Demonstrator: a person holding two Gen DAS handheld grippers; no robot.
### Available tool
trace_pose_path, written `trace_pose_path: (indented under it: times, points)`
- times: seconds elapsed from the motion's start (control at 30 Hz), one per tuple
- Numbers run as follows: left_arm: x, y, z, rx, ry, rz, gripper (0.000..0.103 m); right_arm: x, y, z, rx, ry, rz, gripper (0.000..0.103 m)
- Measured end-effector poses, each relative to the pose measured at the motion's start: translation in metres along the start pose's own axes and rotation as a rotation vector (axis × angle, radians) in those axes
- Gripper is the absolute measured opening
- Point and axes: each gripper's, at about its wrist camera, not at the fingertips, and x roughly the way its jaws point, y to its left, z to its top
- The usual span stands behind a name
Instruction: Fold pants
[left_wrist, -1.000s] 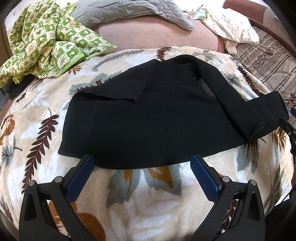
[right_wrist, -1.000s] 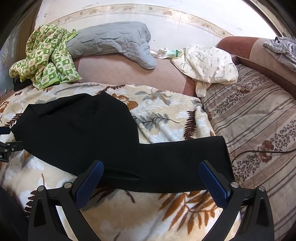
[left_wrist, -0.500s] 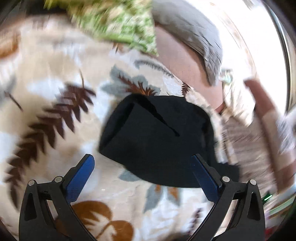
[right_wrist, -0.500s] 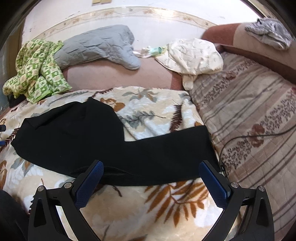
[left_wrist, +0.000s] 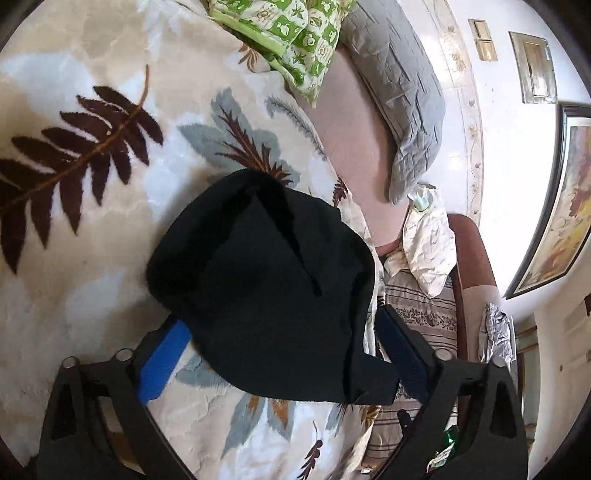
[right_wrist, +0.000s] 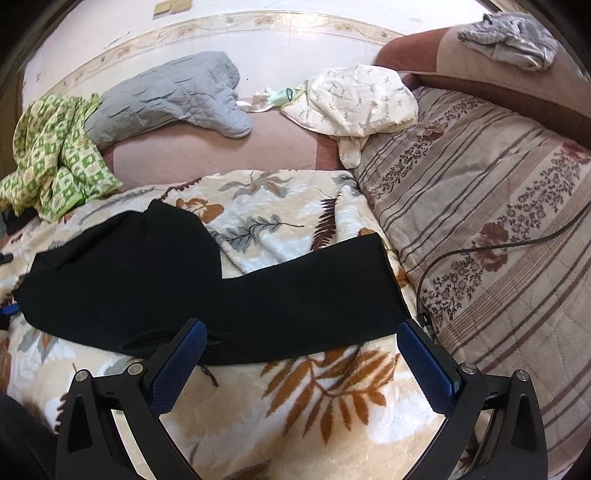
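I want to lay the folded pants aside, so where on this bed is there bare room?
Free: the leaf-print blanket in front of the black pants, and the pink sheet below the grey quilted pillow. Crowded: the green checked cloth at far left, and the striped cover with its black cable.

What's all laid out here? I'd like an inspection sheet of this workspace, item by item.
Surface: leaf-print blanket on a bed, striped cover beside it.
Job's things: black pants lying flat on the blanket, one end reaching the striped cover.
Clutter: green checked cloth, grey quilted pillow, cream cloth, grey garment.
Grippers: left gripper closing, the pants' end between its pads, not yet pinched; right gripper open over the pants' near edge.
Cables: black cable across the striped cover.
Surroundings: white wall, framed picture.
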Motion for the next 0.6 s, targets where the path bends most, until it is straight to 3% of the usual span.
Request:
trace_pose_path:
  times: [0.03, 0.2, 0.27, 0.37, 0.43, 0.47, 0.5, 0.6]
  points:
    - [0.000, 0.001, 0.000, 0.010, -0.002, 0.016, 0.091, 0.000, -0.002, 0.001, 0.007, -0.001, 0.001, 0.102]
    - [0.005, 0.002, -0.007, 0.098, -0.007, 0.182, 0.044, 0.005, -0.047, 0.008, 0.179, -0.008, 0.057, 0.102]
    - [0.007, 0.002, -0.009, 0.127, -0.019, 0.225, 0.038, 0.006, -0.078, 0.007, 0.334, -0.021, 0.133, 0.102]
    - [0.008, -0.004, -0.014, 0.180, -0.050, 0.270, 0.039, 0.013, -0.126, -0.007, 0.637, -0.027, 0.340, 0.102]
    - [0.011, -0.007, -0.018, 0.215, -0.070, 0.284, 0.048, 0.026, -0.141, -0.019, 0.794, 0.001, 0.471, 0.101]
    - [0.013, -0.009, -0.020, 0.236, -0.082, 0.279, 0.058, 0.032, -0.142, -0.023, 0.837, 0.023, 0.516, 0.100]
    - [0.015, -0.012, -0.022, 0.263, -0.092, 0.278, 0.066, 0.039, -0.142, -0.026, 0.854, 0.050, 0.533, 0.100]
    - [0.023, -0.022, -0.027, 0.325, -0.113, 0.316, 0.074, 0.055, -0.140, -0.024, 0.867, 0.083, 0.492, 0.100]
